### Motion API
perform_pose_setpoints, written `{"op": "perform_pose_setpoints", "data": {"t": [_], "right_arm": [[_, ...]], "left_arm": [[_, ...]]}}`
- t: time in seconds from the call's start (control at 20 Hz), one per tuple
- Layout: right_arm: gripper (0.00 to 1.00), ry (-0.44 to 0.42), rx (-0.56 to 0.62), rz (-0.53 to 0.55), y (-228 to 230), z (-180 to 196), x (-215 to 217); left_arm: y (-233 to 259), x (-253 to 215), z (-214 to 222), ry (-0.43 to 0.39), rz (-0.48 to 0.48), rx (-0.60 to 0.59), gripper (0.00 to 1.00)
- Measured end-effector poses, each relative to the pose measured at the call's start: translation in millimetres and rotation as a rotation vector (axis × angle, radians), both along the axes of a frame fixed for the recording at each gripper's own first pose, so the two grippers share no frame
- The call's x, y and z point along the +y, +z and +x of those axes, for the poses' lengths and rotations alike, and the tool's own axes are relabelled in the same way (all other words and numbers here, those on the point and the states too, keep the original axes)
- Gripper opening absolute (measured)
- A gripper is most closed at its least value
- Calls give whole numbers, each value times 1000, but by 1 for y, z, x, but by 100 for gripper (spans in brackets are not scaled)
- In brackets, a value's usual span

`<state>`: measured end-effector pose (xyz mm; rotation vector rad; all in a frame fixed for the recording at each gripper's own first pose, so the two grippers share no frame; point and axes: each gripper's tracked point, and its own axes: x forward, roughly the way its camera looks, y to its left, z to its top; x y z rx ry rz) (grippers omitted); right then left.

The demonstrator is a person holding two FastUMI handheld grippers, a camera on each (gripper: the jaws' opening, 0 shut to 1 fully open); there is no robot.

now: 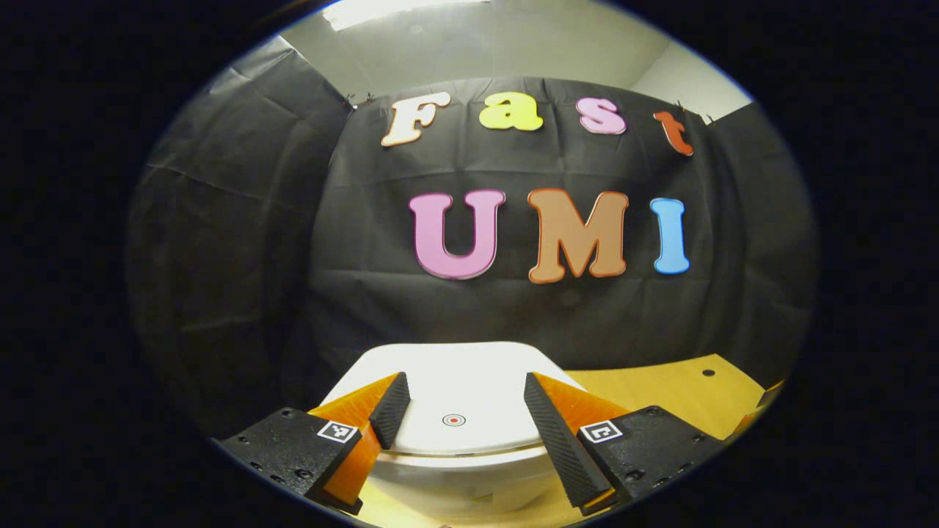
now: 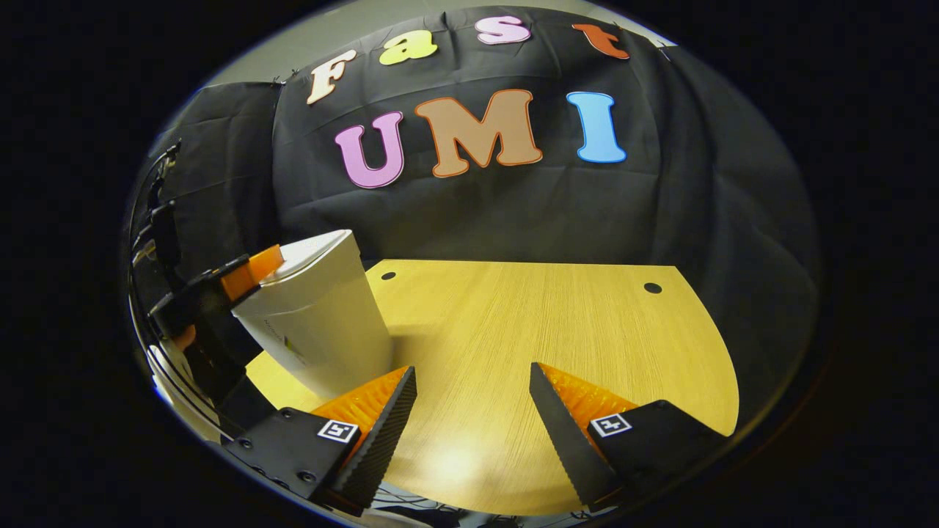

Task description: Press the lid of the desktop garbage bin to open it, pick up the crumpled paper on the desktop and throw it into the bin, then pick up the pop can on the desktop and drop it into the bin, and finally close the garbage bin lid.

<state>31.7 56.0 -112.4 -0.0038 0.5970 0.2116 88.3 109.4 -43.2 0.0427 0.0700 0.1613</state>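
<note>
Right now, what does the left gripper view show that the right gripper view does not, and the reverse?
Left gripper view: the bin's closed lid from just above, with a small round mark between the open left gripper.

Right gripper view: the bin's side wall, the left gripper at the bin's top, a wide stretch of bare table, and the open right gripper above it.

Both: the bin, the table and the black cloth wall.

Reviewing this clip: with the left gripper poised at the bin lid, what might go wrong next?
1. The open left gripper straddles the round target mark on the white desktop garbage bin's lid; a press may miss it.
2. The bin stands near the yellow wooden table's edge; pushing could slide or tip it.
</note>
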Motion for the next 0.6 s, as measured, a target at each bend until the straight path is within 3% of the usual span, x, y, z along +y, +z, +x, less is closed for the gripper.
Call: {"op": "perform_pose_setpoints", "data": {"t": [0.3, 0.6], "right_arm": [[99, 6, 37, 2, -11, -7, 3], [99, -17, 62, 8, -18, -14, -1]], "left_arm": [[9, 5, 2, 33, 25, -88, 94], [-1, 10, 1, 73, 27, -44, 95]]}}
